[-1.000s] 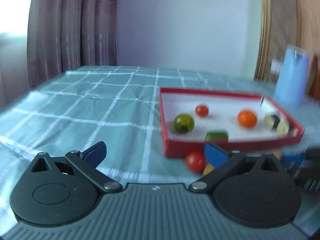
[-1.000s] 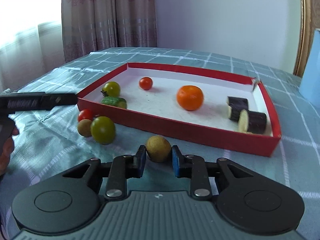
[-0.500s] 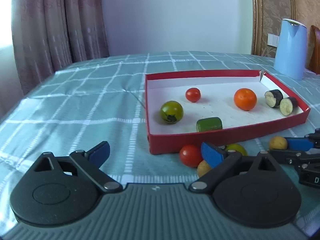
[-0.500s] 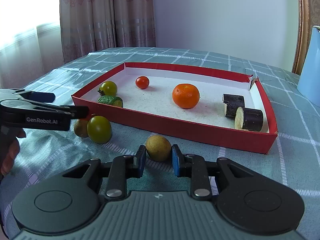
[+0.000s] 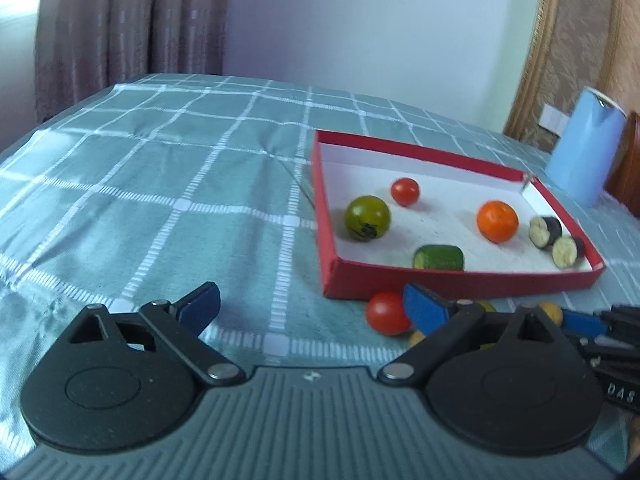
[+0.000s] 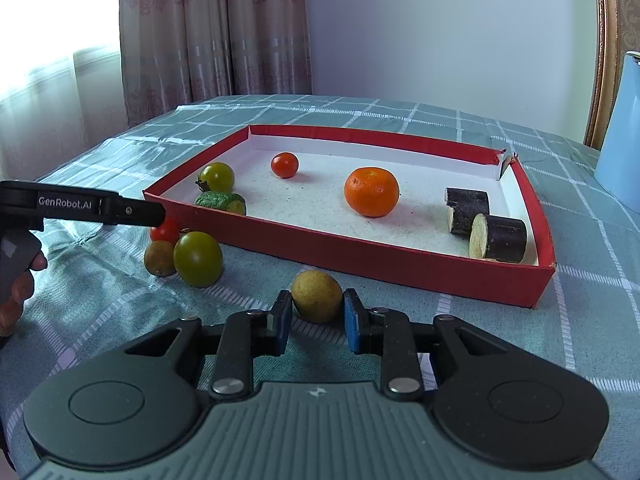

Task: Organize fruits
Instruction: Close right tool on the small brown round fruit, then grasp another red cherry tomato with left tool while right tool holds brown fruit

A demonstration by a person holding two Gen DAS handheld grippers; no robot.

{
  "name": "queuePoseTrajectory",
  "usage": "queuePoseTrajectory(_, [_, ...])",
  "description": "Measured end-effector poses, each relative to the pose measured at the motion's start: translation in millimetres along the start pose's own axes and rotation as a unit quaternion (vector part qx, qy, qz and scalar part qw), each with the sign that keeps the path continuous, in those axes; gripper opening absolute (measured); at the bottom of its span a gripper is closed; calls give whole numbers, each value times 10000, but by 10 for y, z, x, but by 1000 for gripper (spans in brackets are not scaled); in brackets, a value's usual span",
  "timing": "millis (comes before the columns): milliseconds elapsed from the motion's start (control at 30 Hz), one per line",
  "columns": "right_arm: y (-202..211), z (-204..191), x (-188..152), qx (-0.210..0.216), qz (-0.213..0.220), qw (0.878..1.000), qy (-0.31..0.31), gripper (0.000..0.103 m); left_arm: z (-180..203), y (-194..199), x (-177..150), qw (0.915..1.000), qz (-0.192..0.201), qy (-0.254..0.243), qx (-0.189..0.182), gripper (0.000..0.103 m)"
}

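Observation:
A red tray (image 6: 420,280) (image 5: 326,216) holds a green tomato (image 6: 217,177), a red cherry tomato (image 6: 284,165), an orange (image 6: 371,191), a cucumber piece (image 6: 221,202) and two eggplant pieces (image 6: 498,237). In front of it on the cloth lie a red tomato (image 5: 386,313), a green tomato (image 6: 197,258) and a small brown fruit (image 6: 159,257). My right gripper (image 6: 316,312) is shut on a small yellow-brown fruit (image 6: 317,295) resting on the cloth. My left gripper (image 5: 312,304) is open and empty, its right finger beside the red tomato.
A light blue jug (image 5: 584,148) stands at the back right beyond the tray. The table is covered by a green checked cloth (image 5: 160,184). Curtains hang behind the table's far left edge. A wooden chair back rises at the right.
My left gripper has swung and tilted, staying open near the red tomato. My right gripper stays closed around the yellow-brown fruit with little movement.

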State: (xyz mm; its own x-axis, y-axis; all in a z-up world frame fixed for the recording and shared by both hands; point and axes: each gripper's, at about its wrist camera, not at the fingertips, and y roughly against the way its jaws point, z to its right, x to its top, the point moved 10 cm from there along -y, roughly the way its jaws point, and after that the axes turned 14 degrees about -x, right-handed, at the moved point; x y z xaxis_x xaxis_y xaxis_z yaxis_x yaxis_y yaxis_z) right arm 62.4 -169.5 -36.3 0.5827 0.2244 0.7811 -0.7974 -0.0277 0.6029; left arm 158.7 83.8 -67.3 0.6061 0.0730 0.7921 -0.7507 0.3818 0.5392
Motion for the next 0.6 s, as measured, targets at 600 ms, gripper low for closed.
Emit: queuePoseTrajectory(600, [-2,-1,6,18,0,10000,-27,26,70,-103,-9,9995,-123,-293,-41,87])
